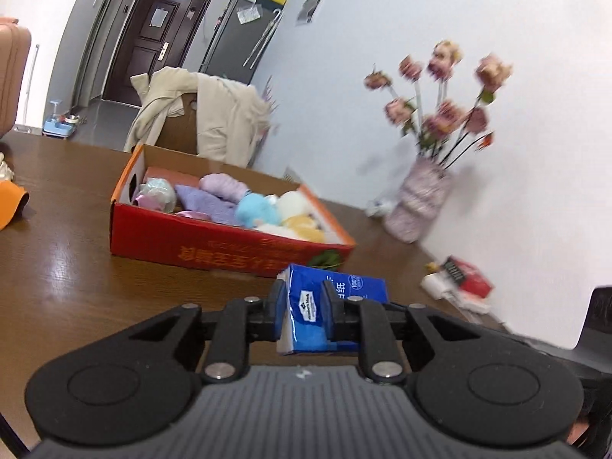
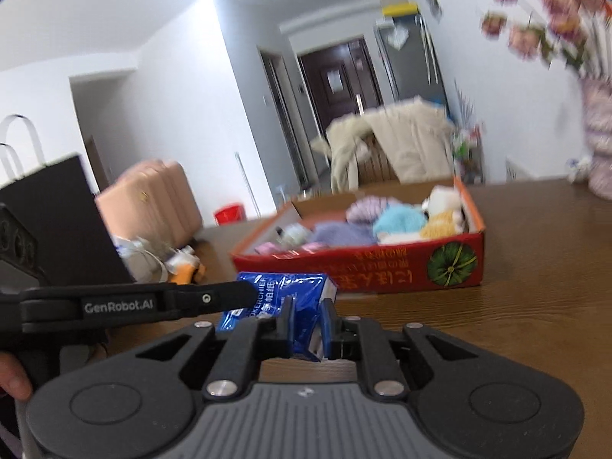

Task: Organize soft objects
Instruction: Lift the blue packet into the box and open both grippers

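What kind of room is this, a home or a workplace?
Most likely a home dining area: a wooden table, a chair draped with a beige coat, a vase of flowers, and a fridge beside the dark entrance door.

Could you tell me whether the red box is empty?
No, the red box holds several soft toys and cloths.
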Action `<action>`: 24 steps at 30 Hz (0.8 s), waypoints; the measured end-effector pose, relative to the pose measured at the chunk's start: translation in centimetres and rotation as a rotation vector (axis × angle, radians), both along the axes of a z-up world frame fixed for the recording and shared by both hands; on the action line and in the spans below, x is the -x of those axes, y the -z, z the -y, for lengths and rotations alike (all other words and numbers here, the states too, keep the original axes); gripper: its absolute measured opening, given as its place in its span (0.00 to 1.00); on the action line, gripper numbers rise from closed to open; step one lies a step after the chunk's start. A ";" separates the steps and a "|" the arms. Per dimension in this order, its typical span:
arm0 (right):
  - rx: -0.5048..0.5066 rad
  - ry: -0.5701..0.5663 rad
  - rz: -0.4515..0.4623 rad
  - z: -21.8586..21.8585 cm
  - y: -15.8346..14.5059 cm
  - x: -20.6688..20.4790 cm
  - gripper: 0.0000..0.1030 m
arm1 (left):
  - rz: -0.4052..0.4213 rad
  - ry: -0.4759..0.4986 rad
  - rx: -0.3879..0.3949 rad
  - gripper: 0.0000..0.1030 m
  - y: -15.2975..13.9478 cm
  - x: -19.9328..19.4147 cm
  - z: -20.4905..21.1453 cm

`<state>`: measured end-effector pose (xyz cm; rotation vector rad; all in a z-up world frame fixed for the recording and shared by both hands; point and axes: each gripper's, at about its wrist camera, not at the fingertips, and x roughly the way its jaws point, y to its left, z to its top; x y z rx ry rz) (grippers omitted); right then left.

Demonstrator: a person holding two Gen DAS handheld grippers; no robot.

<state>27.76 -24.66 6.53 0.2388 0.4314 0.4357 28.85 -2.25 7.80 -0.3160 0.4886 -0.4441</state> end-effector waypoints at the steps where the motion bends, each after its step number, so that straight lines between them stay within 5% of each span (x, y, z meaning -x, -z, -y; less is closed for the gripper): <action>1: -0.014 0.005 0.006 0.2 -0.4 0.9 0.12 | 0.005 0.002 0.009 0.19 -0.2 0.7 0.0; 13: 0.002 0.019 0.062 0.2 -2.4 3.8 0.12 | 0.043 0.009 0.006 0.18 -2.3 1.6 0.4; 19: 0.011 0.030 0.090 0.8 -4.6 -1.1 0.12 | 0.068 0.018 -0.003 0.18 -4.7 -5.0 1.2; 24: 0.005 0.042 0.076 1.3 -6.8 -9.6 0.12 | 0.018 0.009 0.027 0.18 -5.4 -14.1 1.4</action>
